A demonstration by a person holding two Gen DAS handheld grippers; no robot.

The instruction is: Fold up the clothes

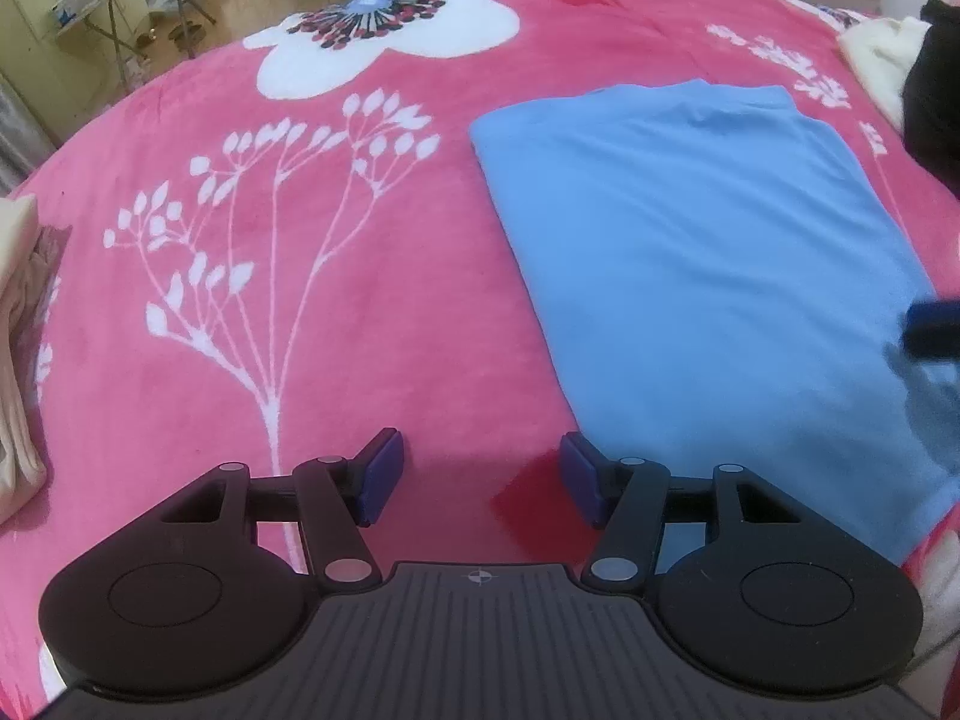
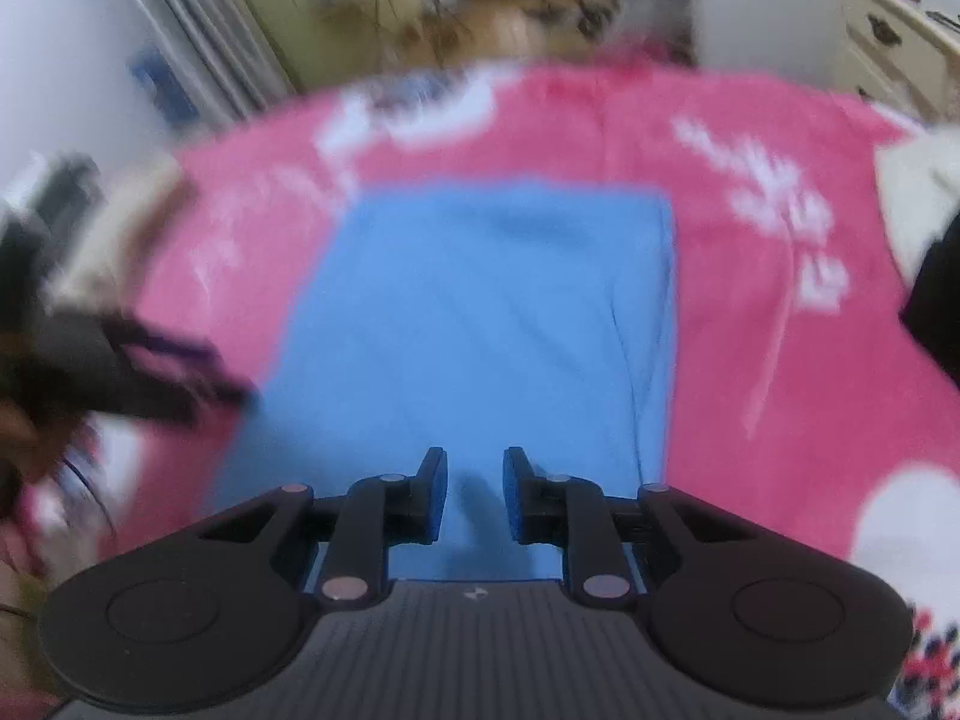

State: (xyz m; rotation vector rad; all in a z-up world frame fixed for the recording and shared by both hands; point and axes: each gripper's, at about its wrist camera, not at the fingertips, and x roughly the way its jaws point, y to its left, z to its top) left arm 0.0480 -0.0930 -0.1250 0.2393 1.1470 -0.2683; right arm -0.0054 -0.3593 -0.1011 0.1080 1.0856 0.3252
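Blue garment [image 1: 708,276] folded flat on the pink bed cover [image 1: 312,312]

Left gripper [image 1: 480,477] hangs with jaws apart and empty, just off the garment's near-left edge, with bare cover stretching left. Right gripper [image 2: 475,495] hovers over the near edge, jaws narrowly apart, gripping nothing.

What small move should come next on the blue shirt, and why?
Probably bring the left gripper across to the blue shirt's near edge. Its jaws stand open over the pink blanket beside the shirt, holding nothing, while the right gripper is over the near hem, jaws narrow with no cloth pinched.
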